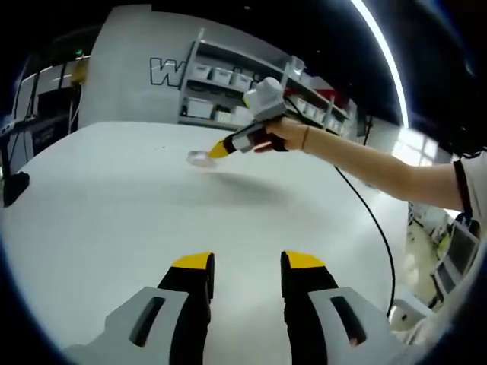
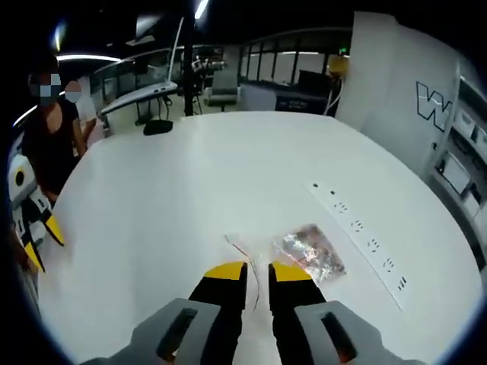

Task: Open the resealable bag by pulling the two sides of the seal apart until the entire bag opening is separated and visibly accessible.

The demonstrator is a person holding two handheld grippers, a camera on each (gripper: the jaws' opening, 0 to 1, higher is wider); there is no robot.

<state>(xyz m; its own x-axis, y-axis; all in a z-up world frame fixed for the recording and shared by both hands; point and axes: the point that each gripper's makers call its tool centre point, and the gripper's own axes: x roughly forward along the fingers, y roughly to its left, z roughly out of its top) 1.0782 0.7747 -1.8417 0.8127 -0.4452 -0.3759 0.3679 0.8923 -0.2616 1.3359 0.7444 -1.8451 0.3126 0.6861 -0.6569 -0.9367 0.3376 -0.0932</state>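
Both tongs (image 1: 247, 262) (image 2: 256, 268) agape (empty), right over bag (image 2: 310, 249)

Large dark "W" readable on white wall (image 1: 125, 68), rest hidden behind shelves (image 1: 221, 80); same "W" on wall in right gripper view.

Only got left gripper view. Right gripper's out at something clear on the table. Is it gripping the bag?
Observer: Not visibly. In right gripper view the right gripper has its jaws a narrow gap apart, and the bag lies flat on the table just past the tips.
Operator: Where's the seal?
Observer: A thin reddish line at the bag's left edge runs toward that gap. I can't tell whether it's the seal.
Operator: Anything near it?
Observer: A row of sockets set in the table, on the bag's other side.
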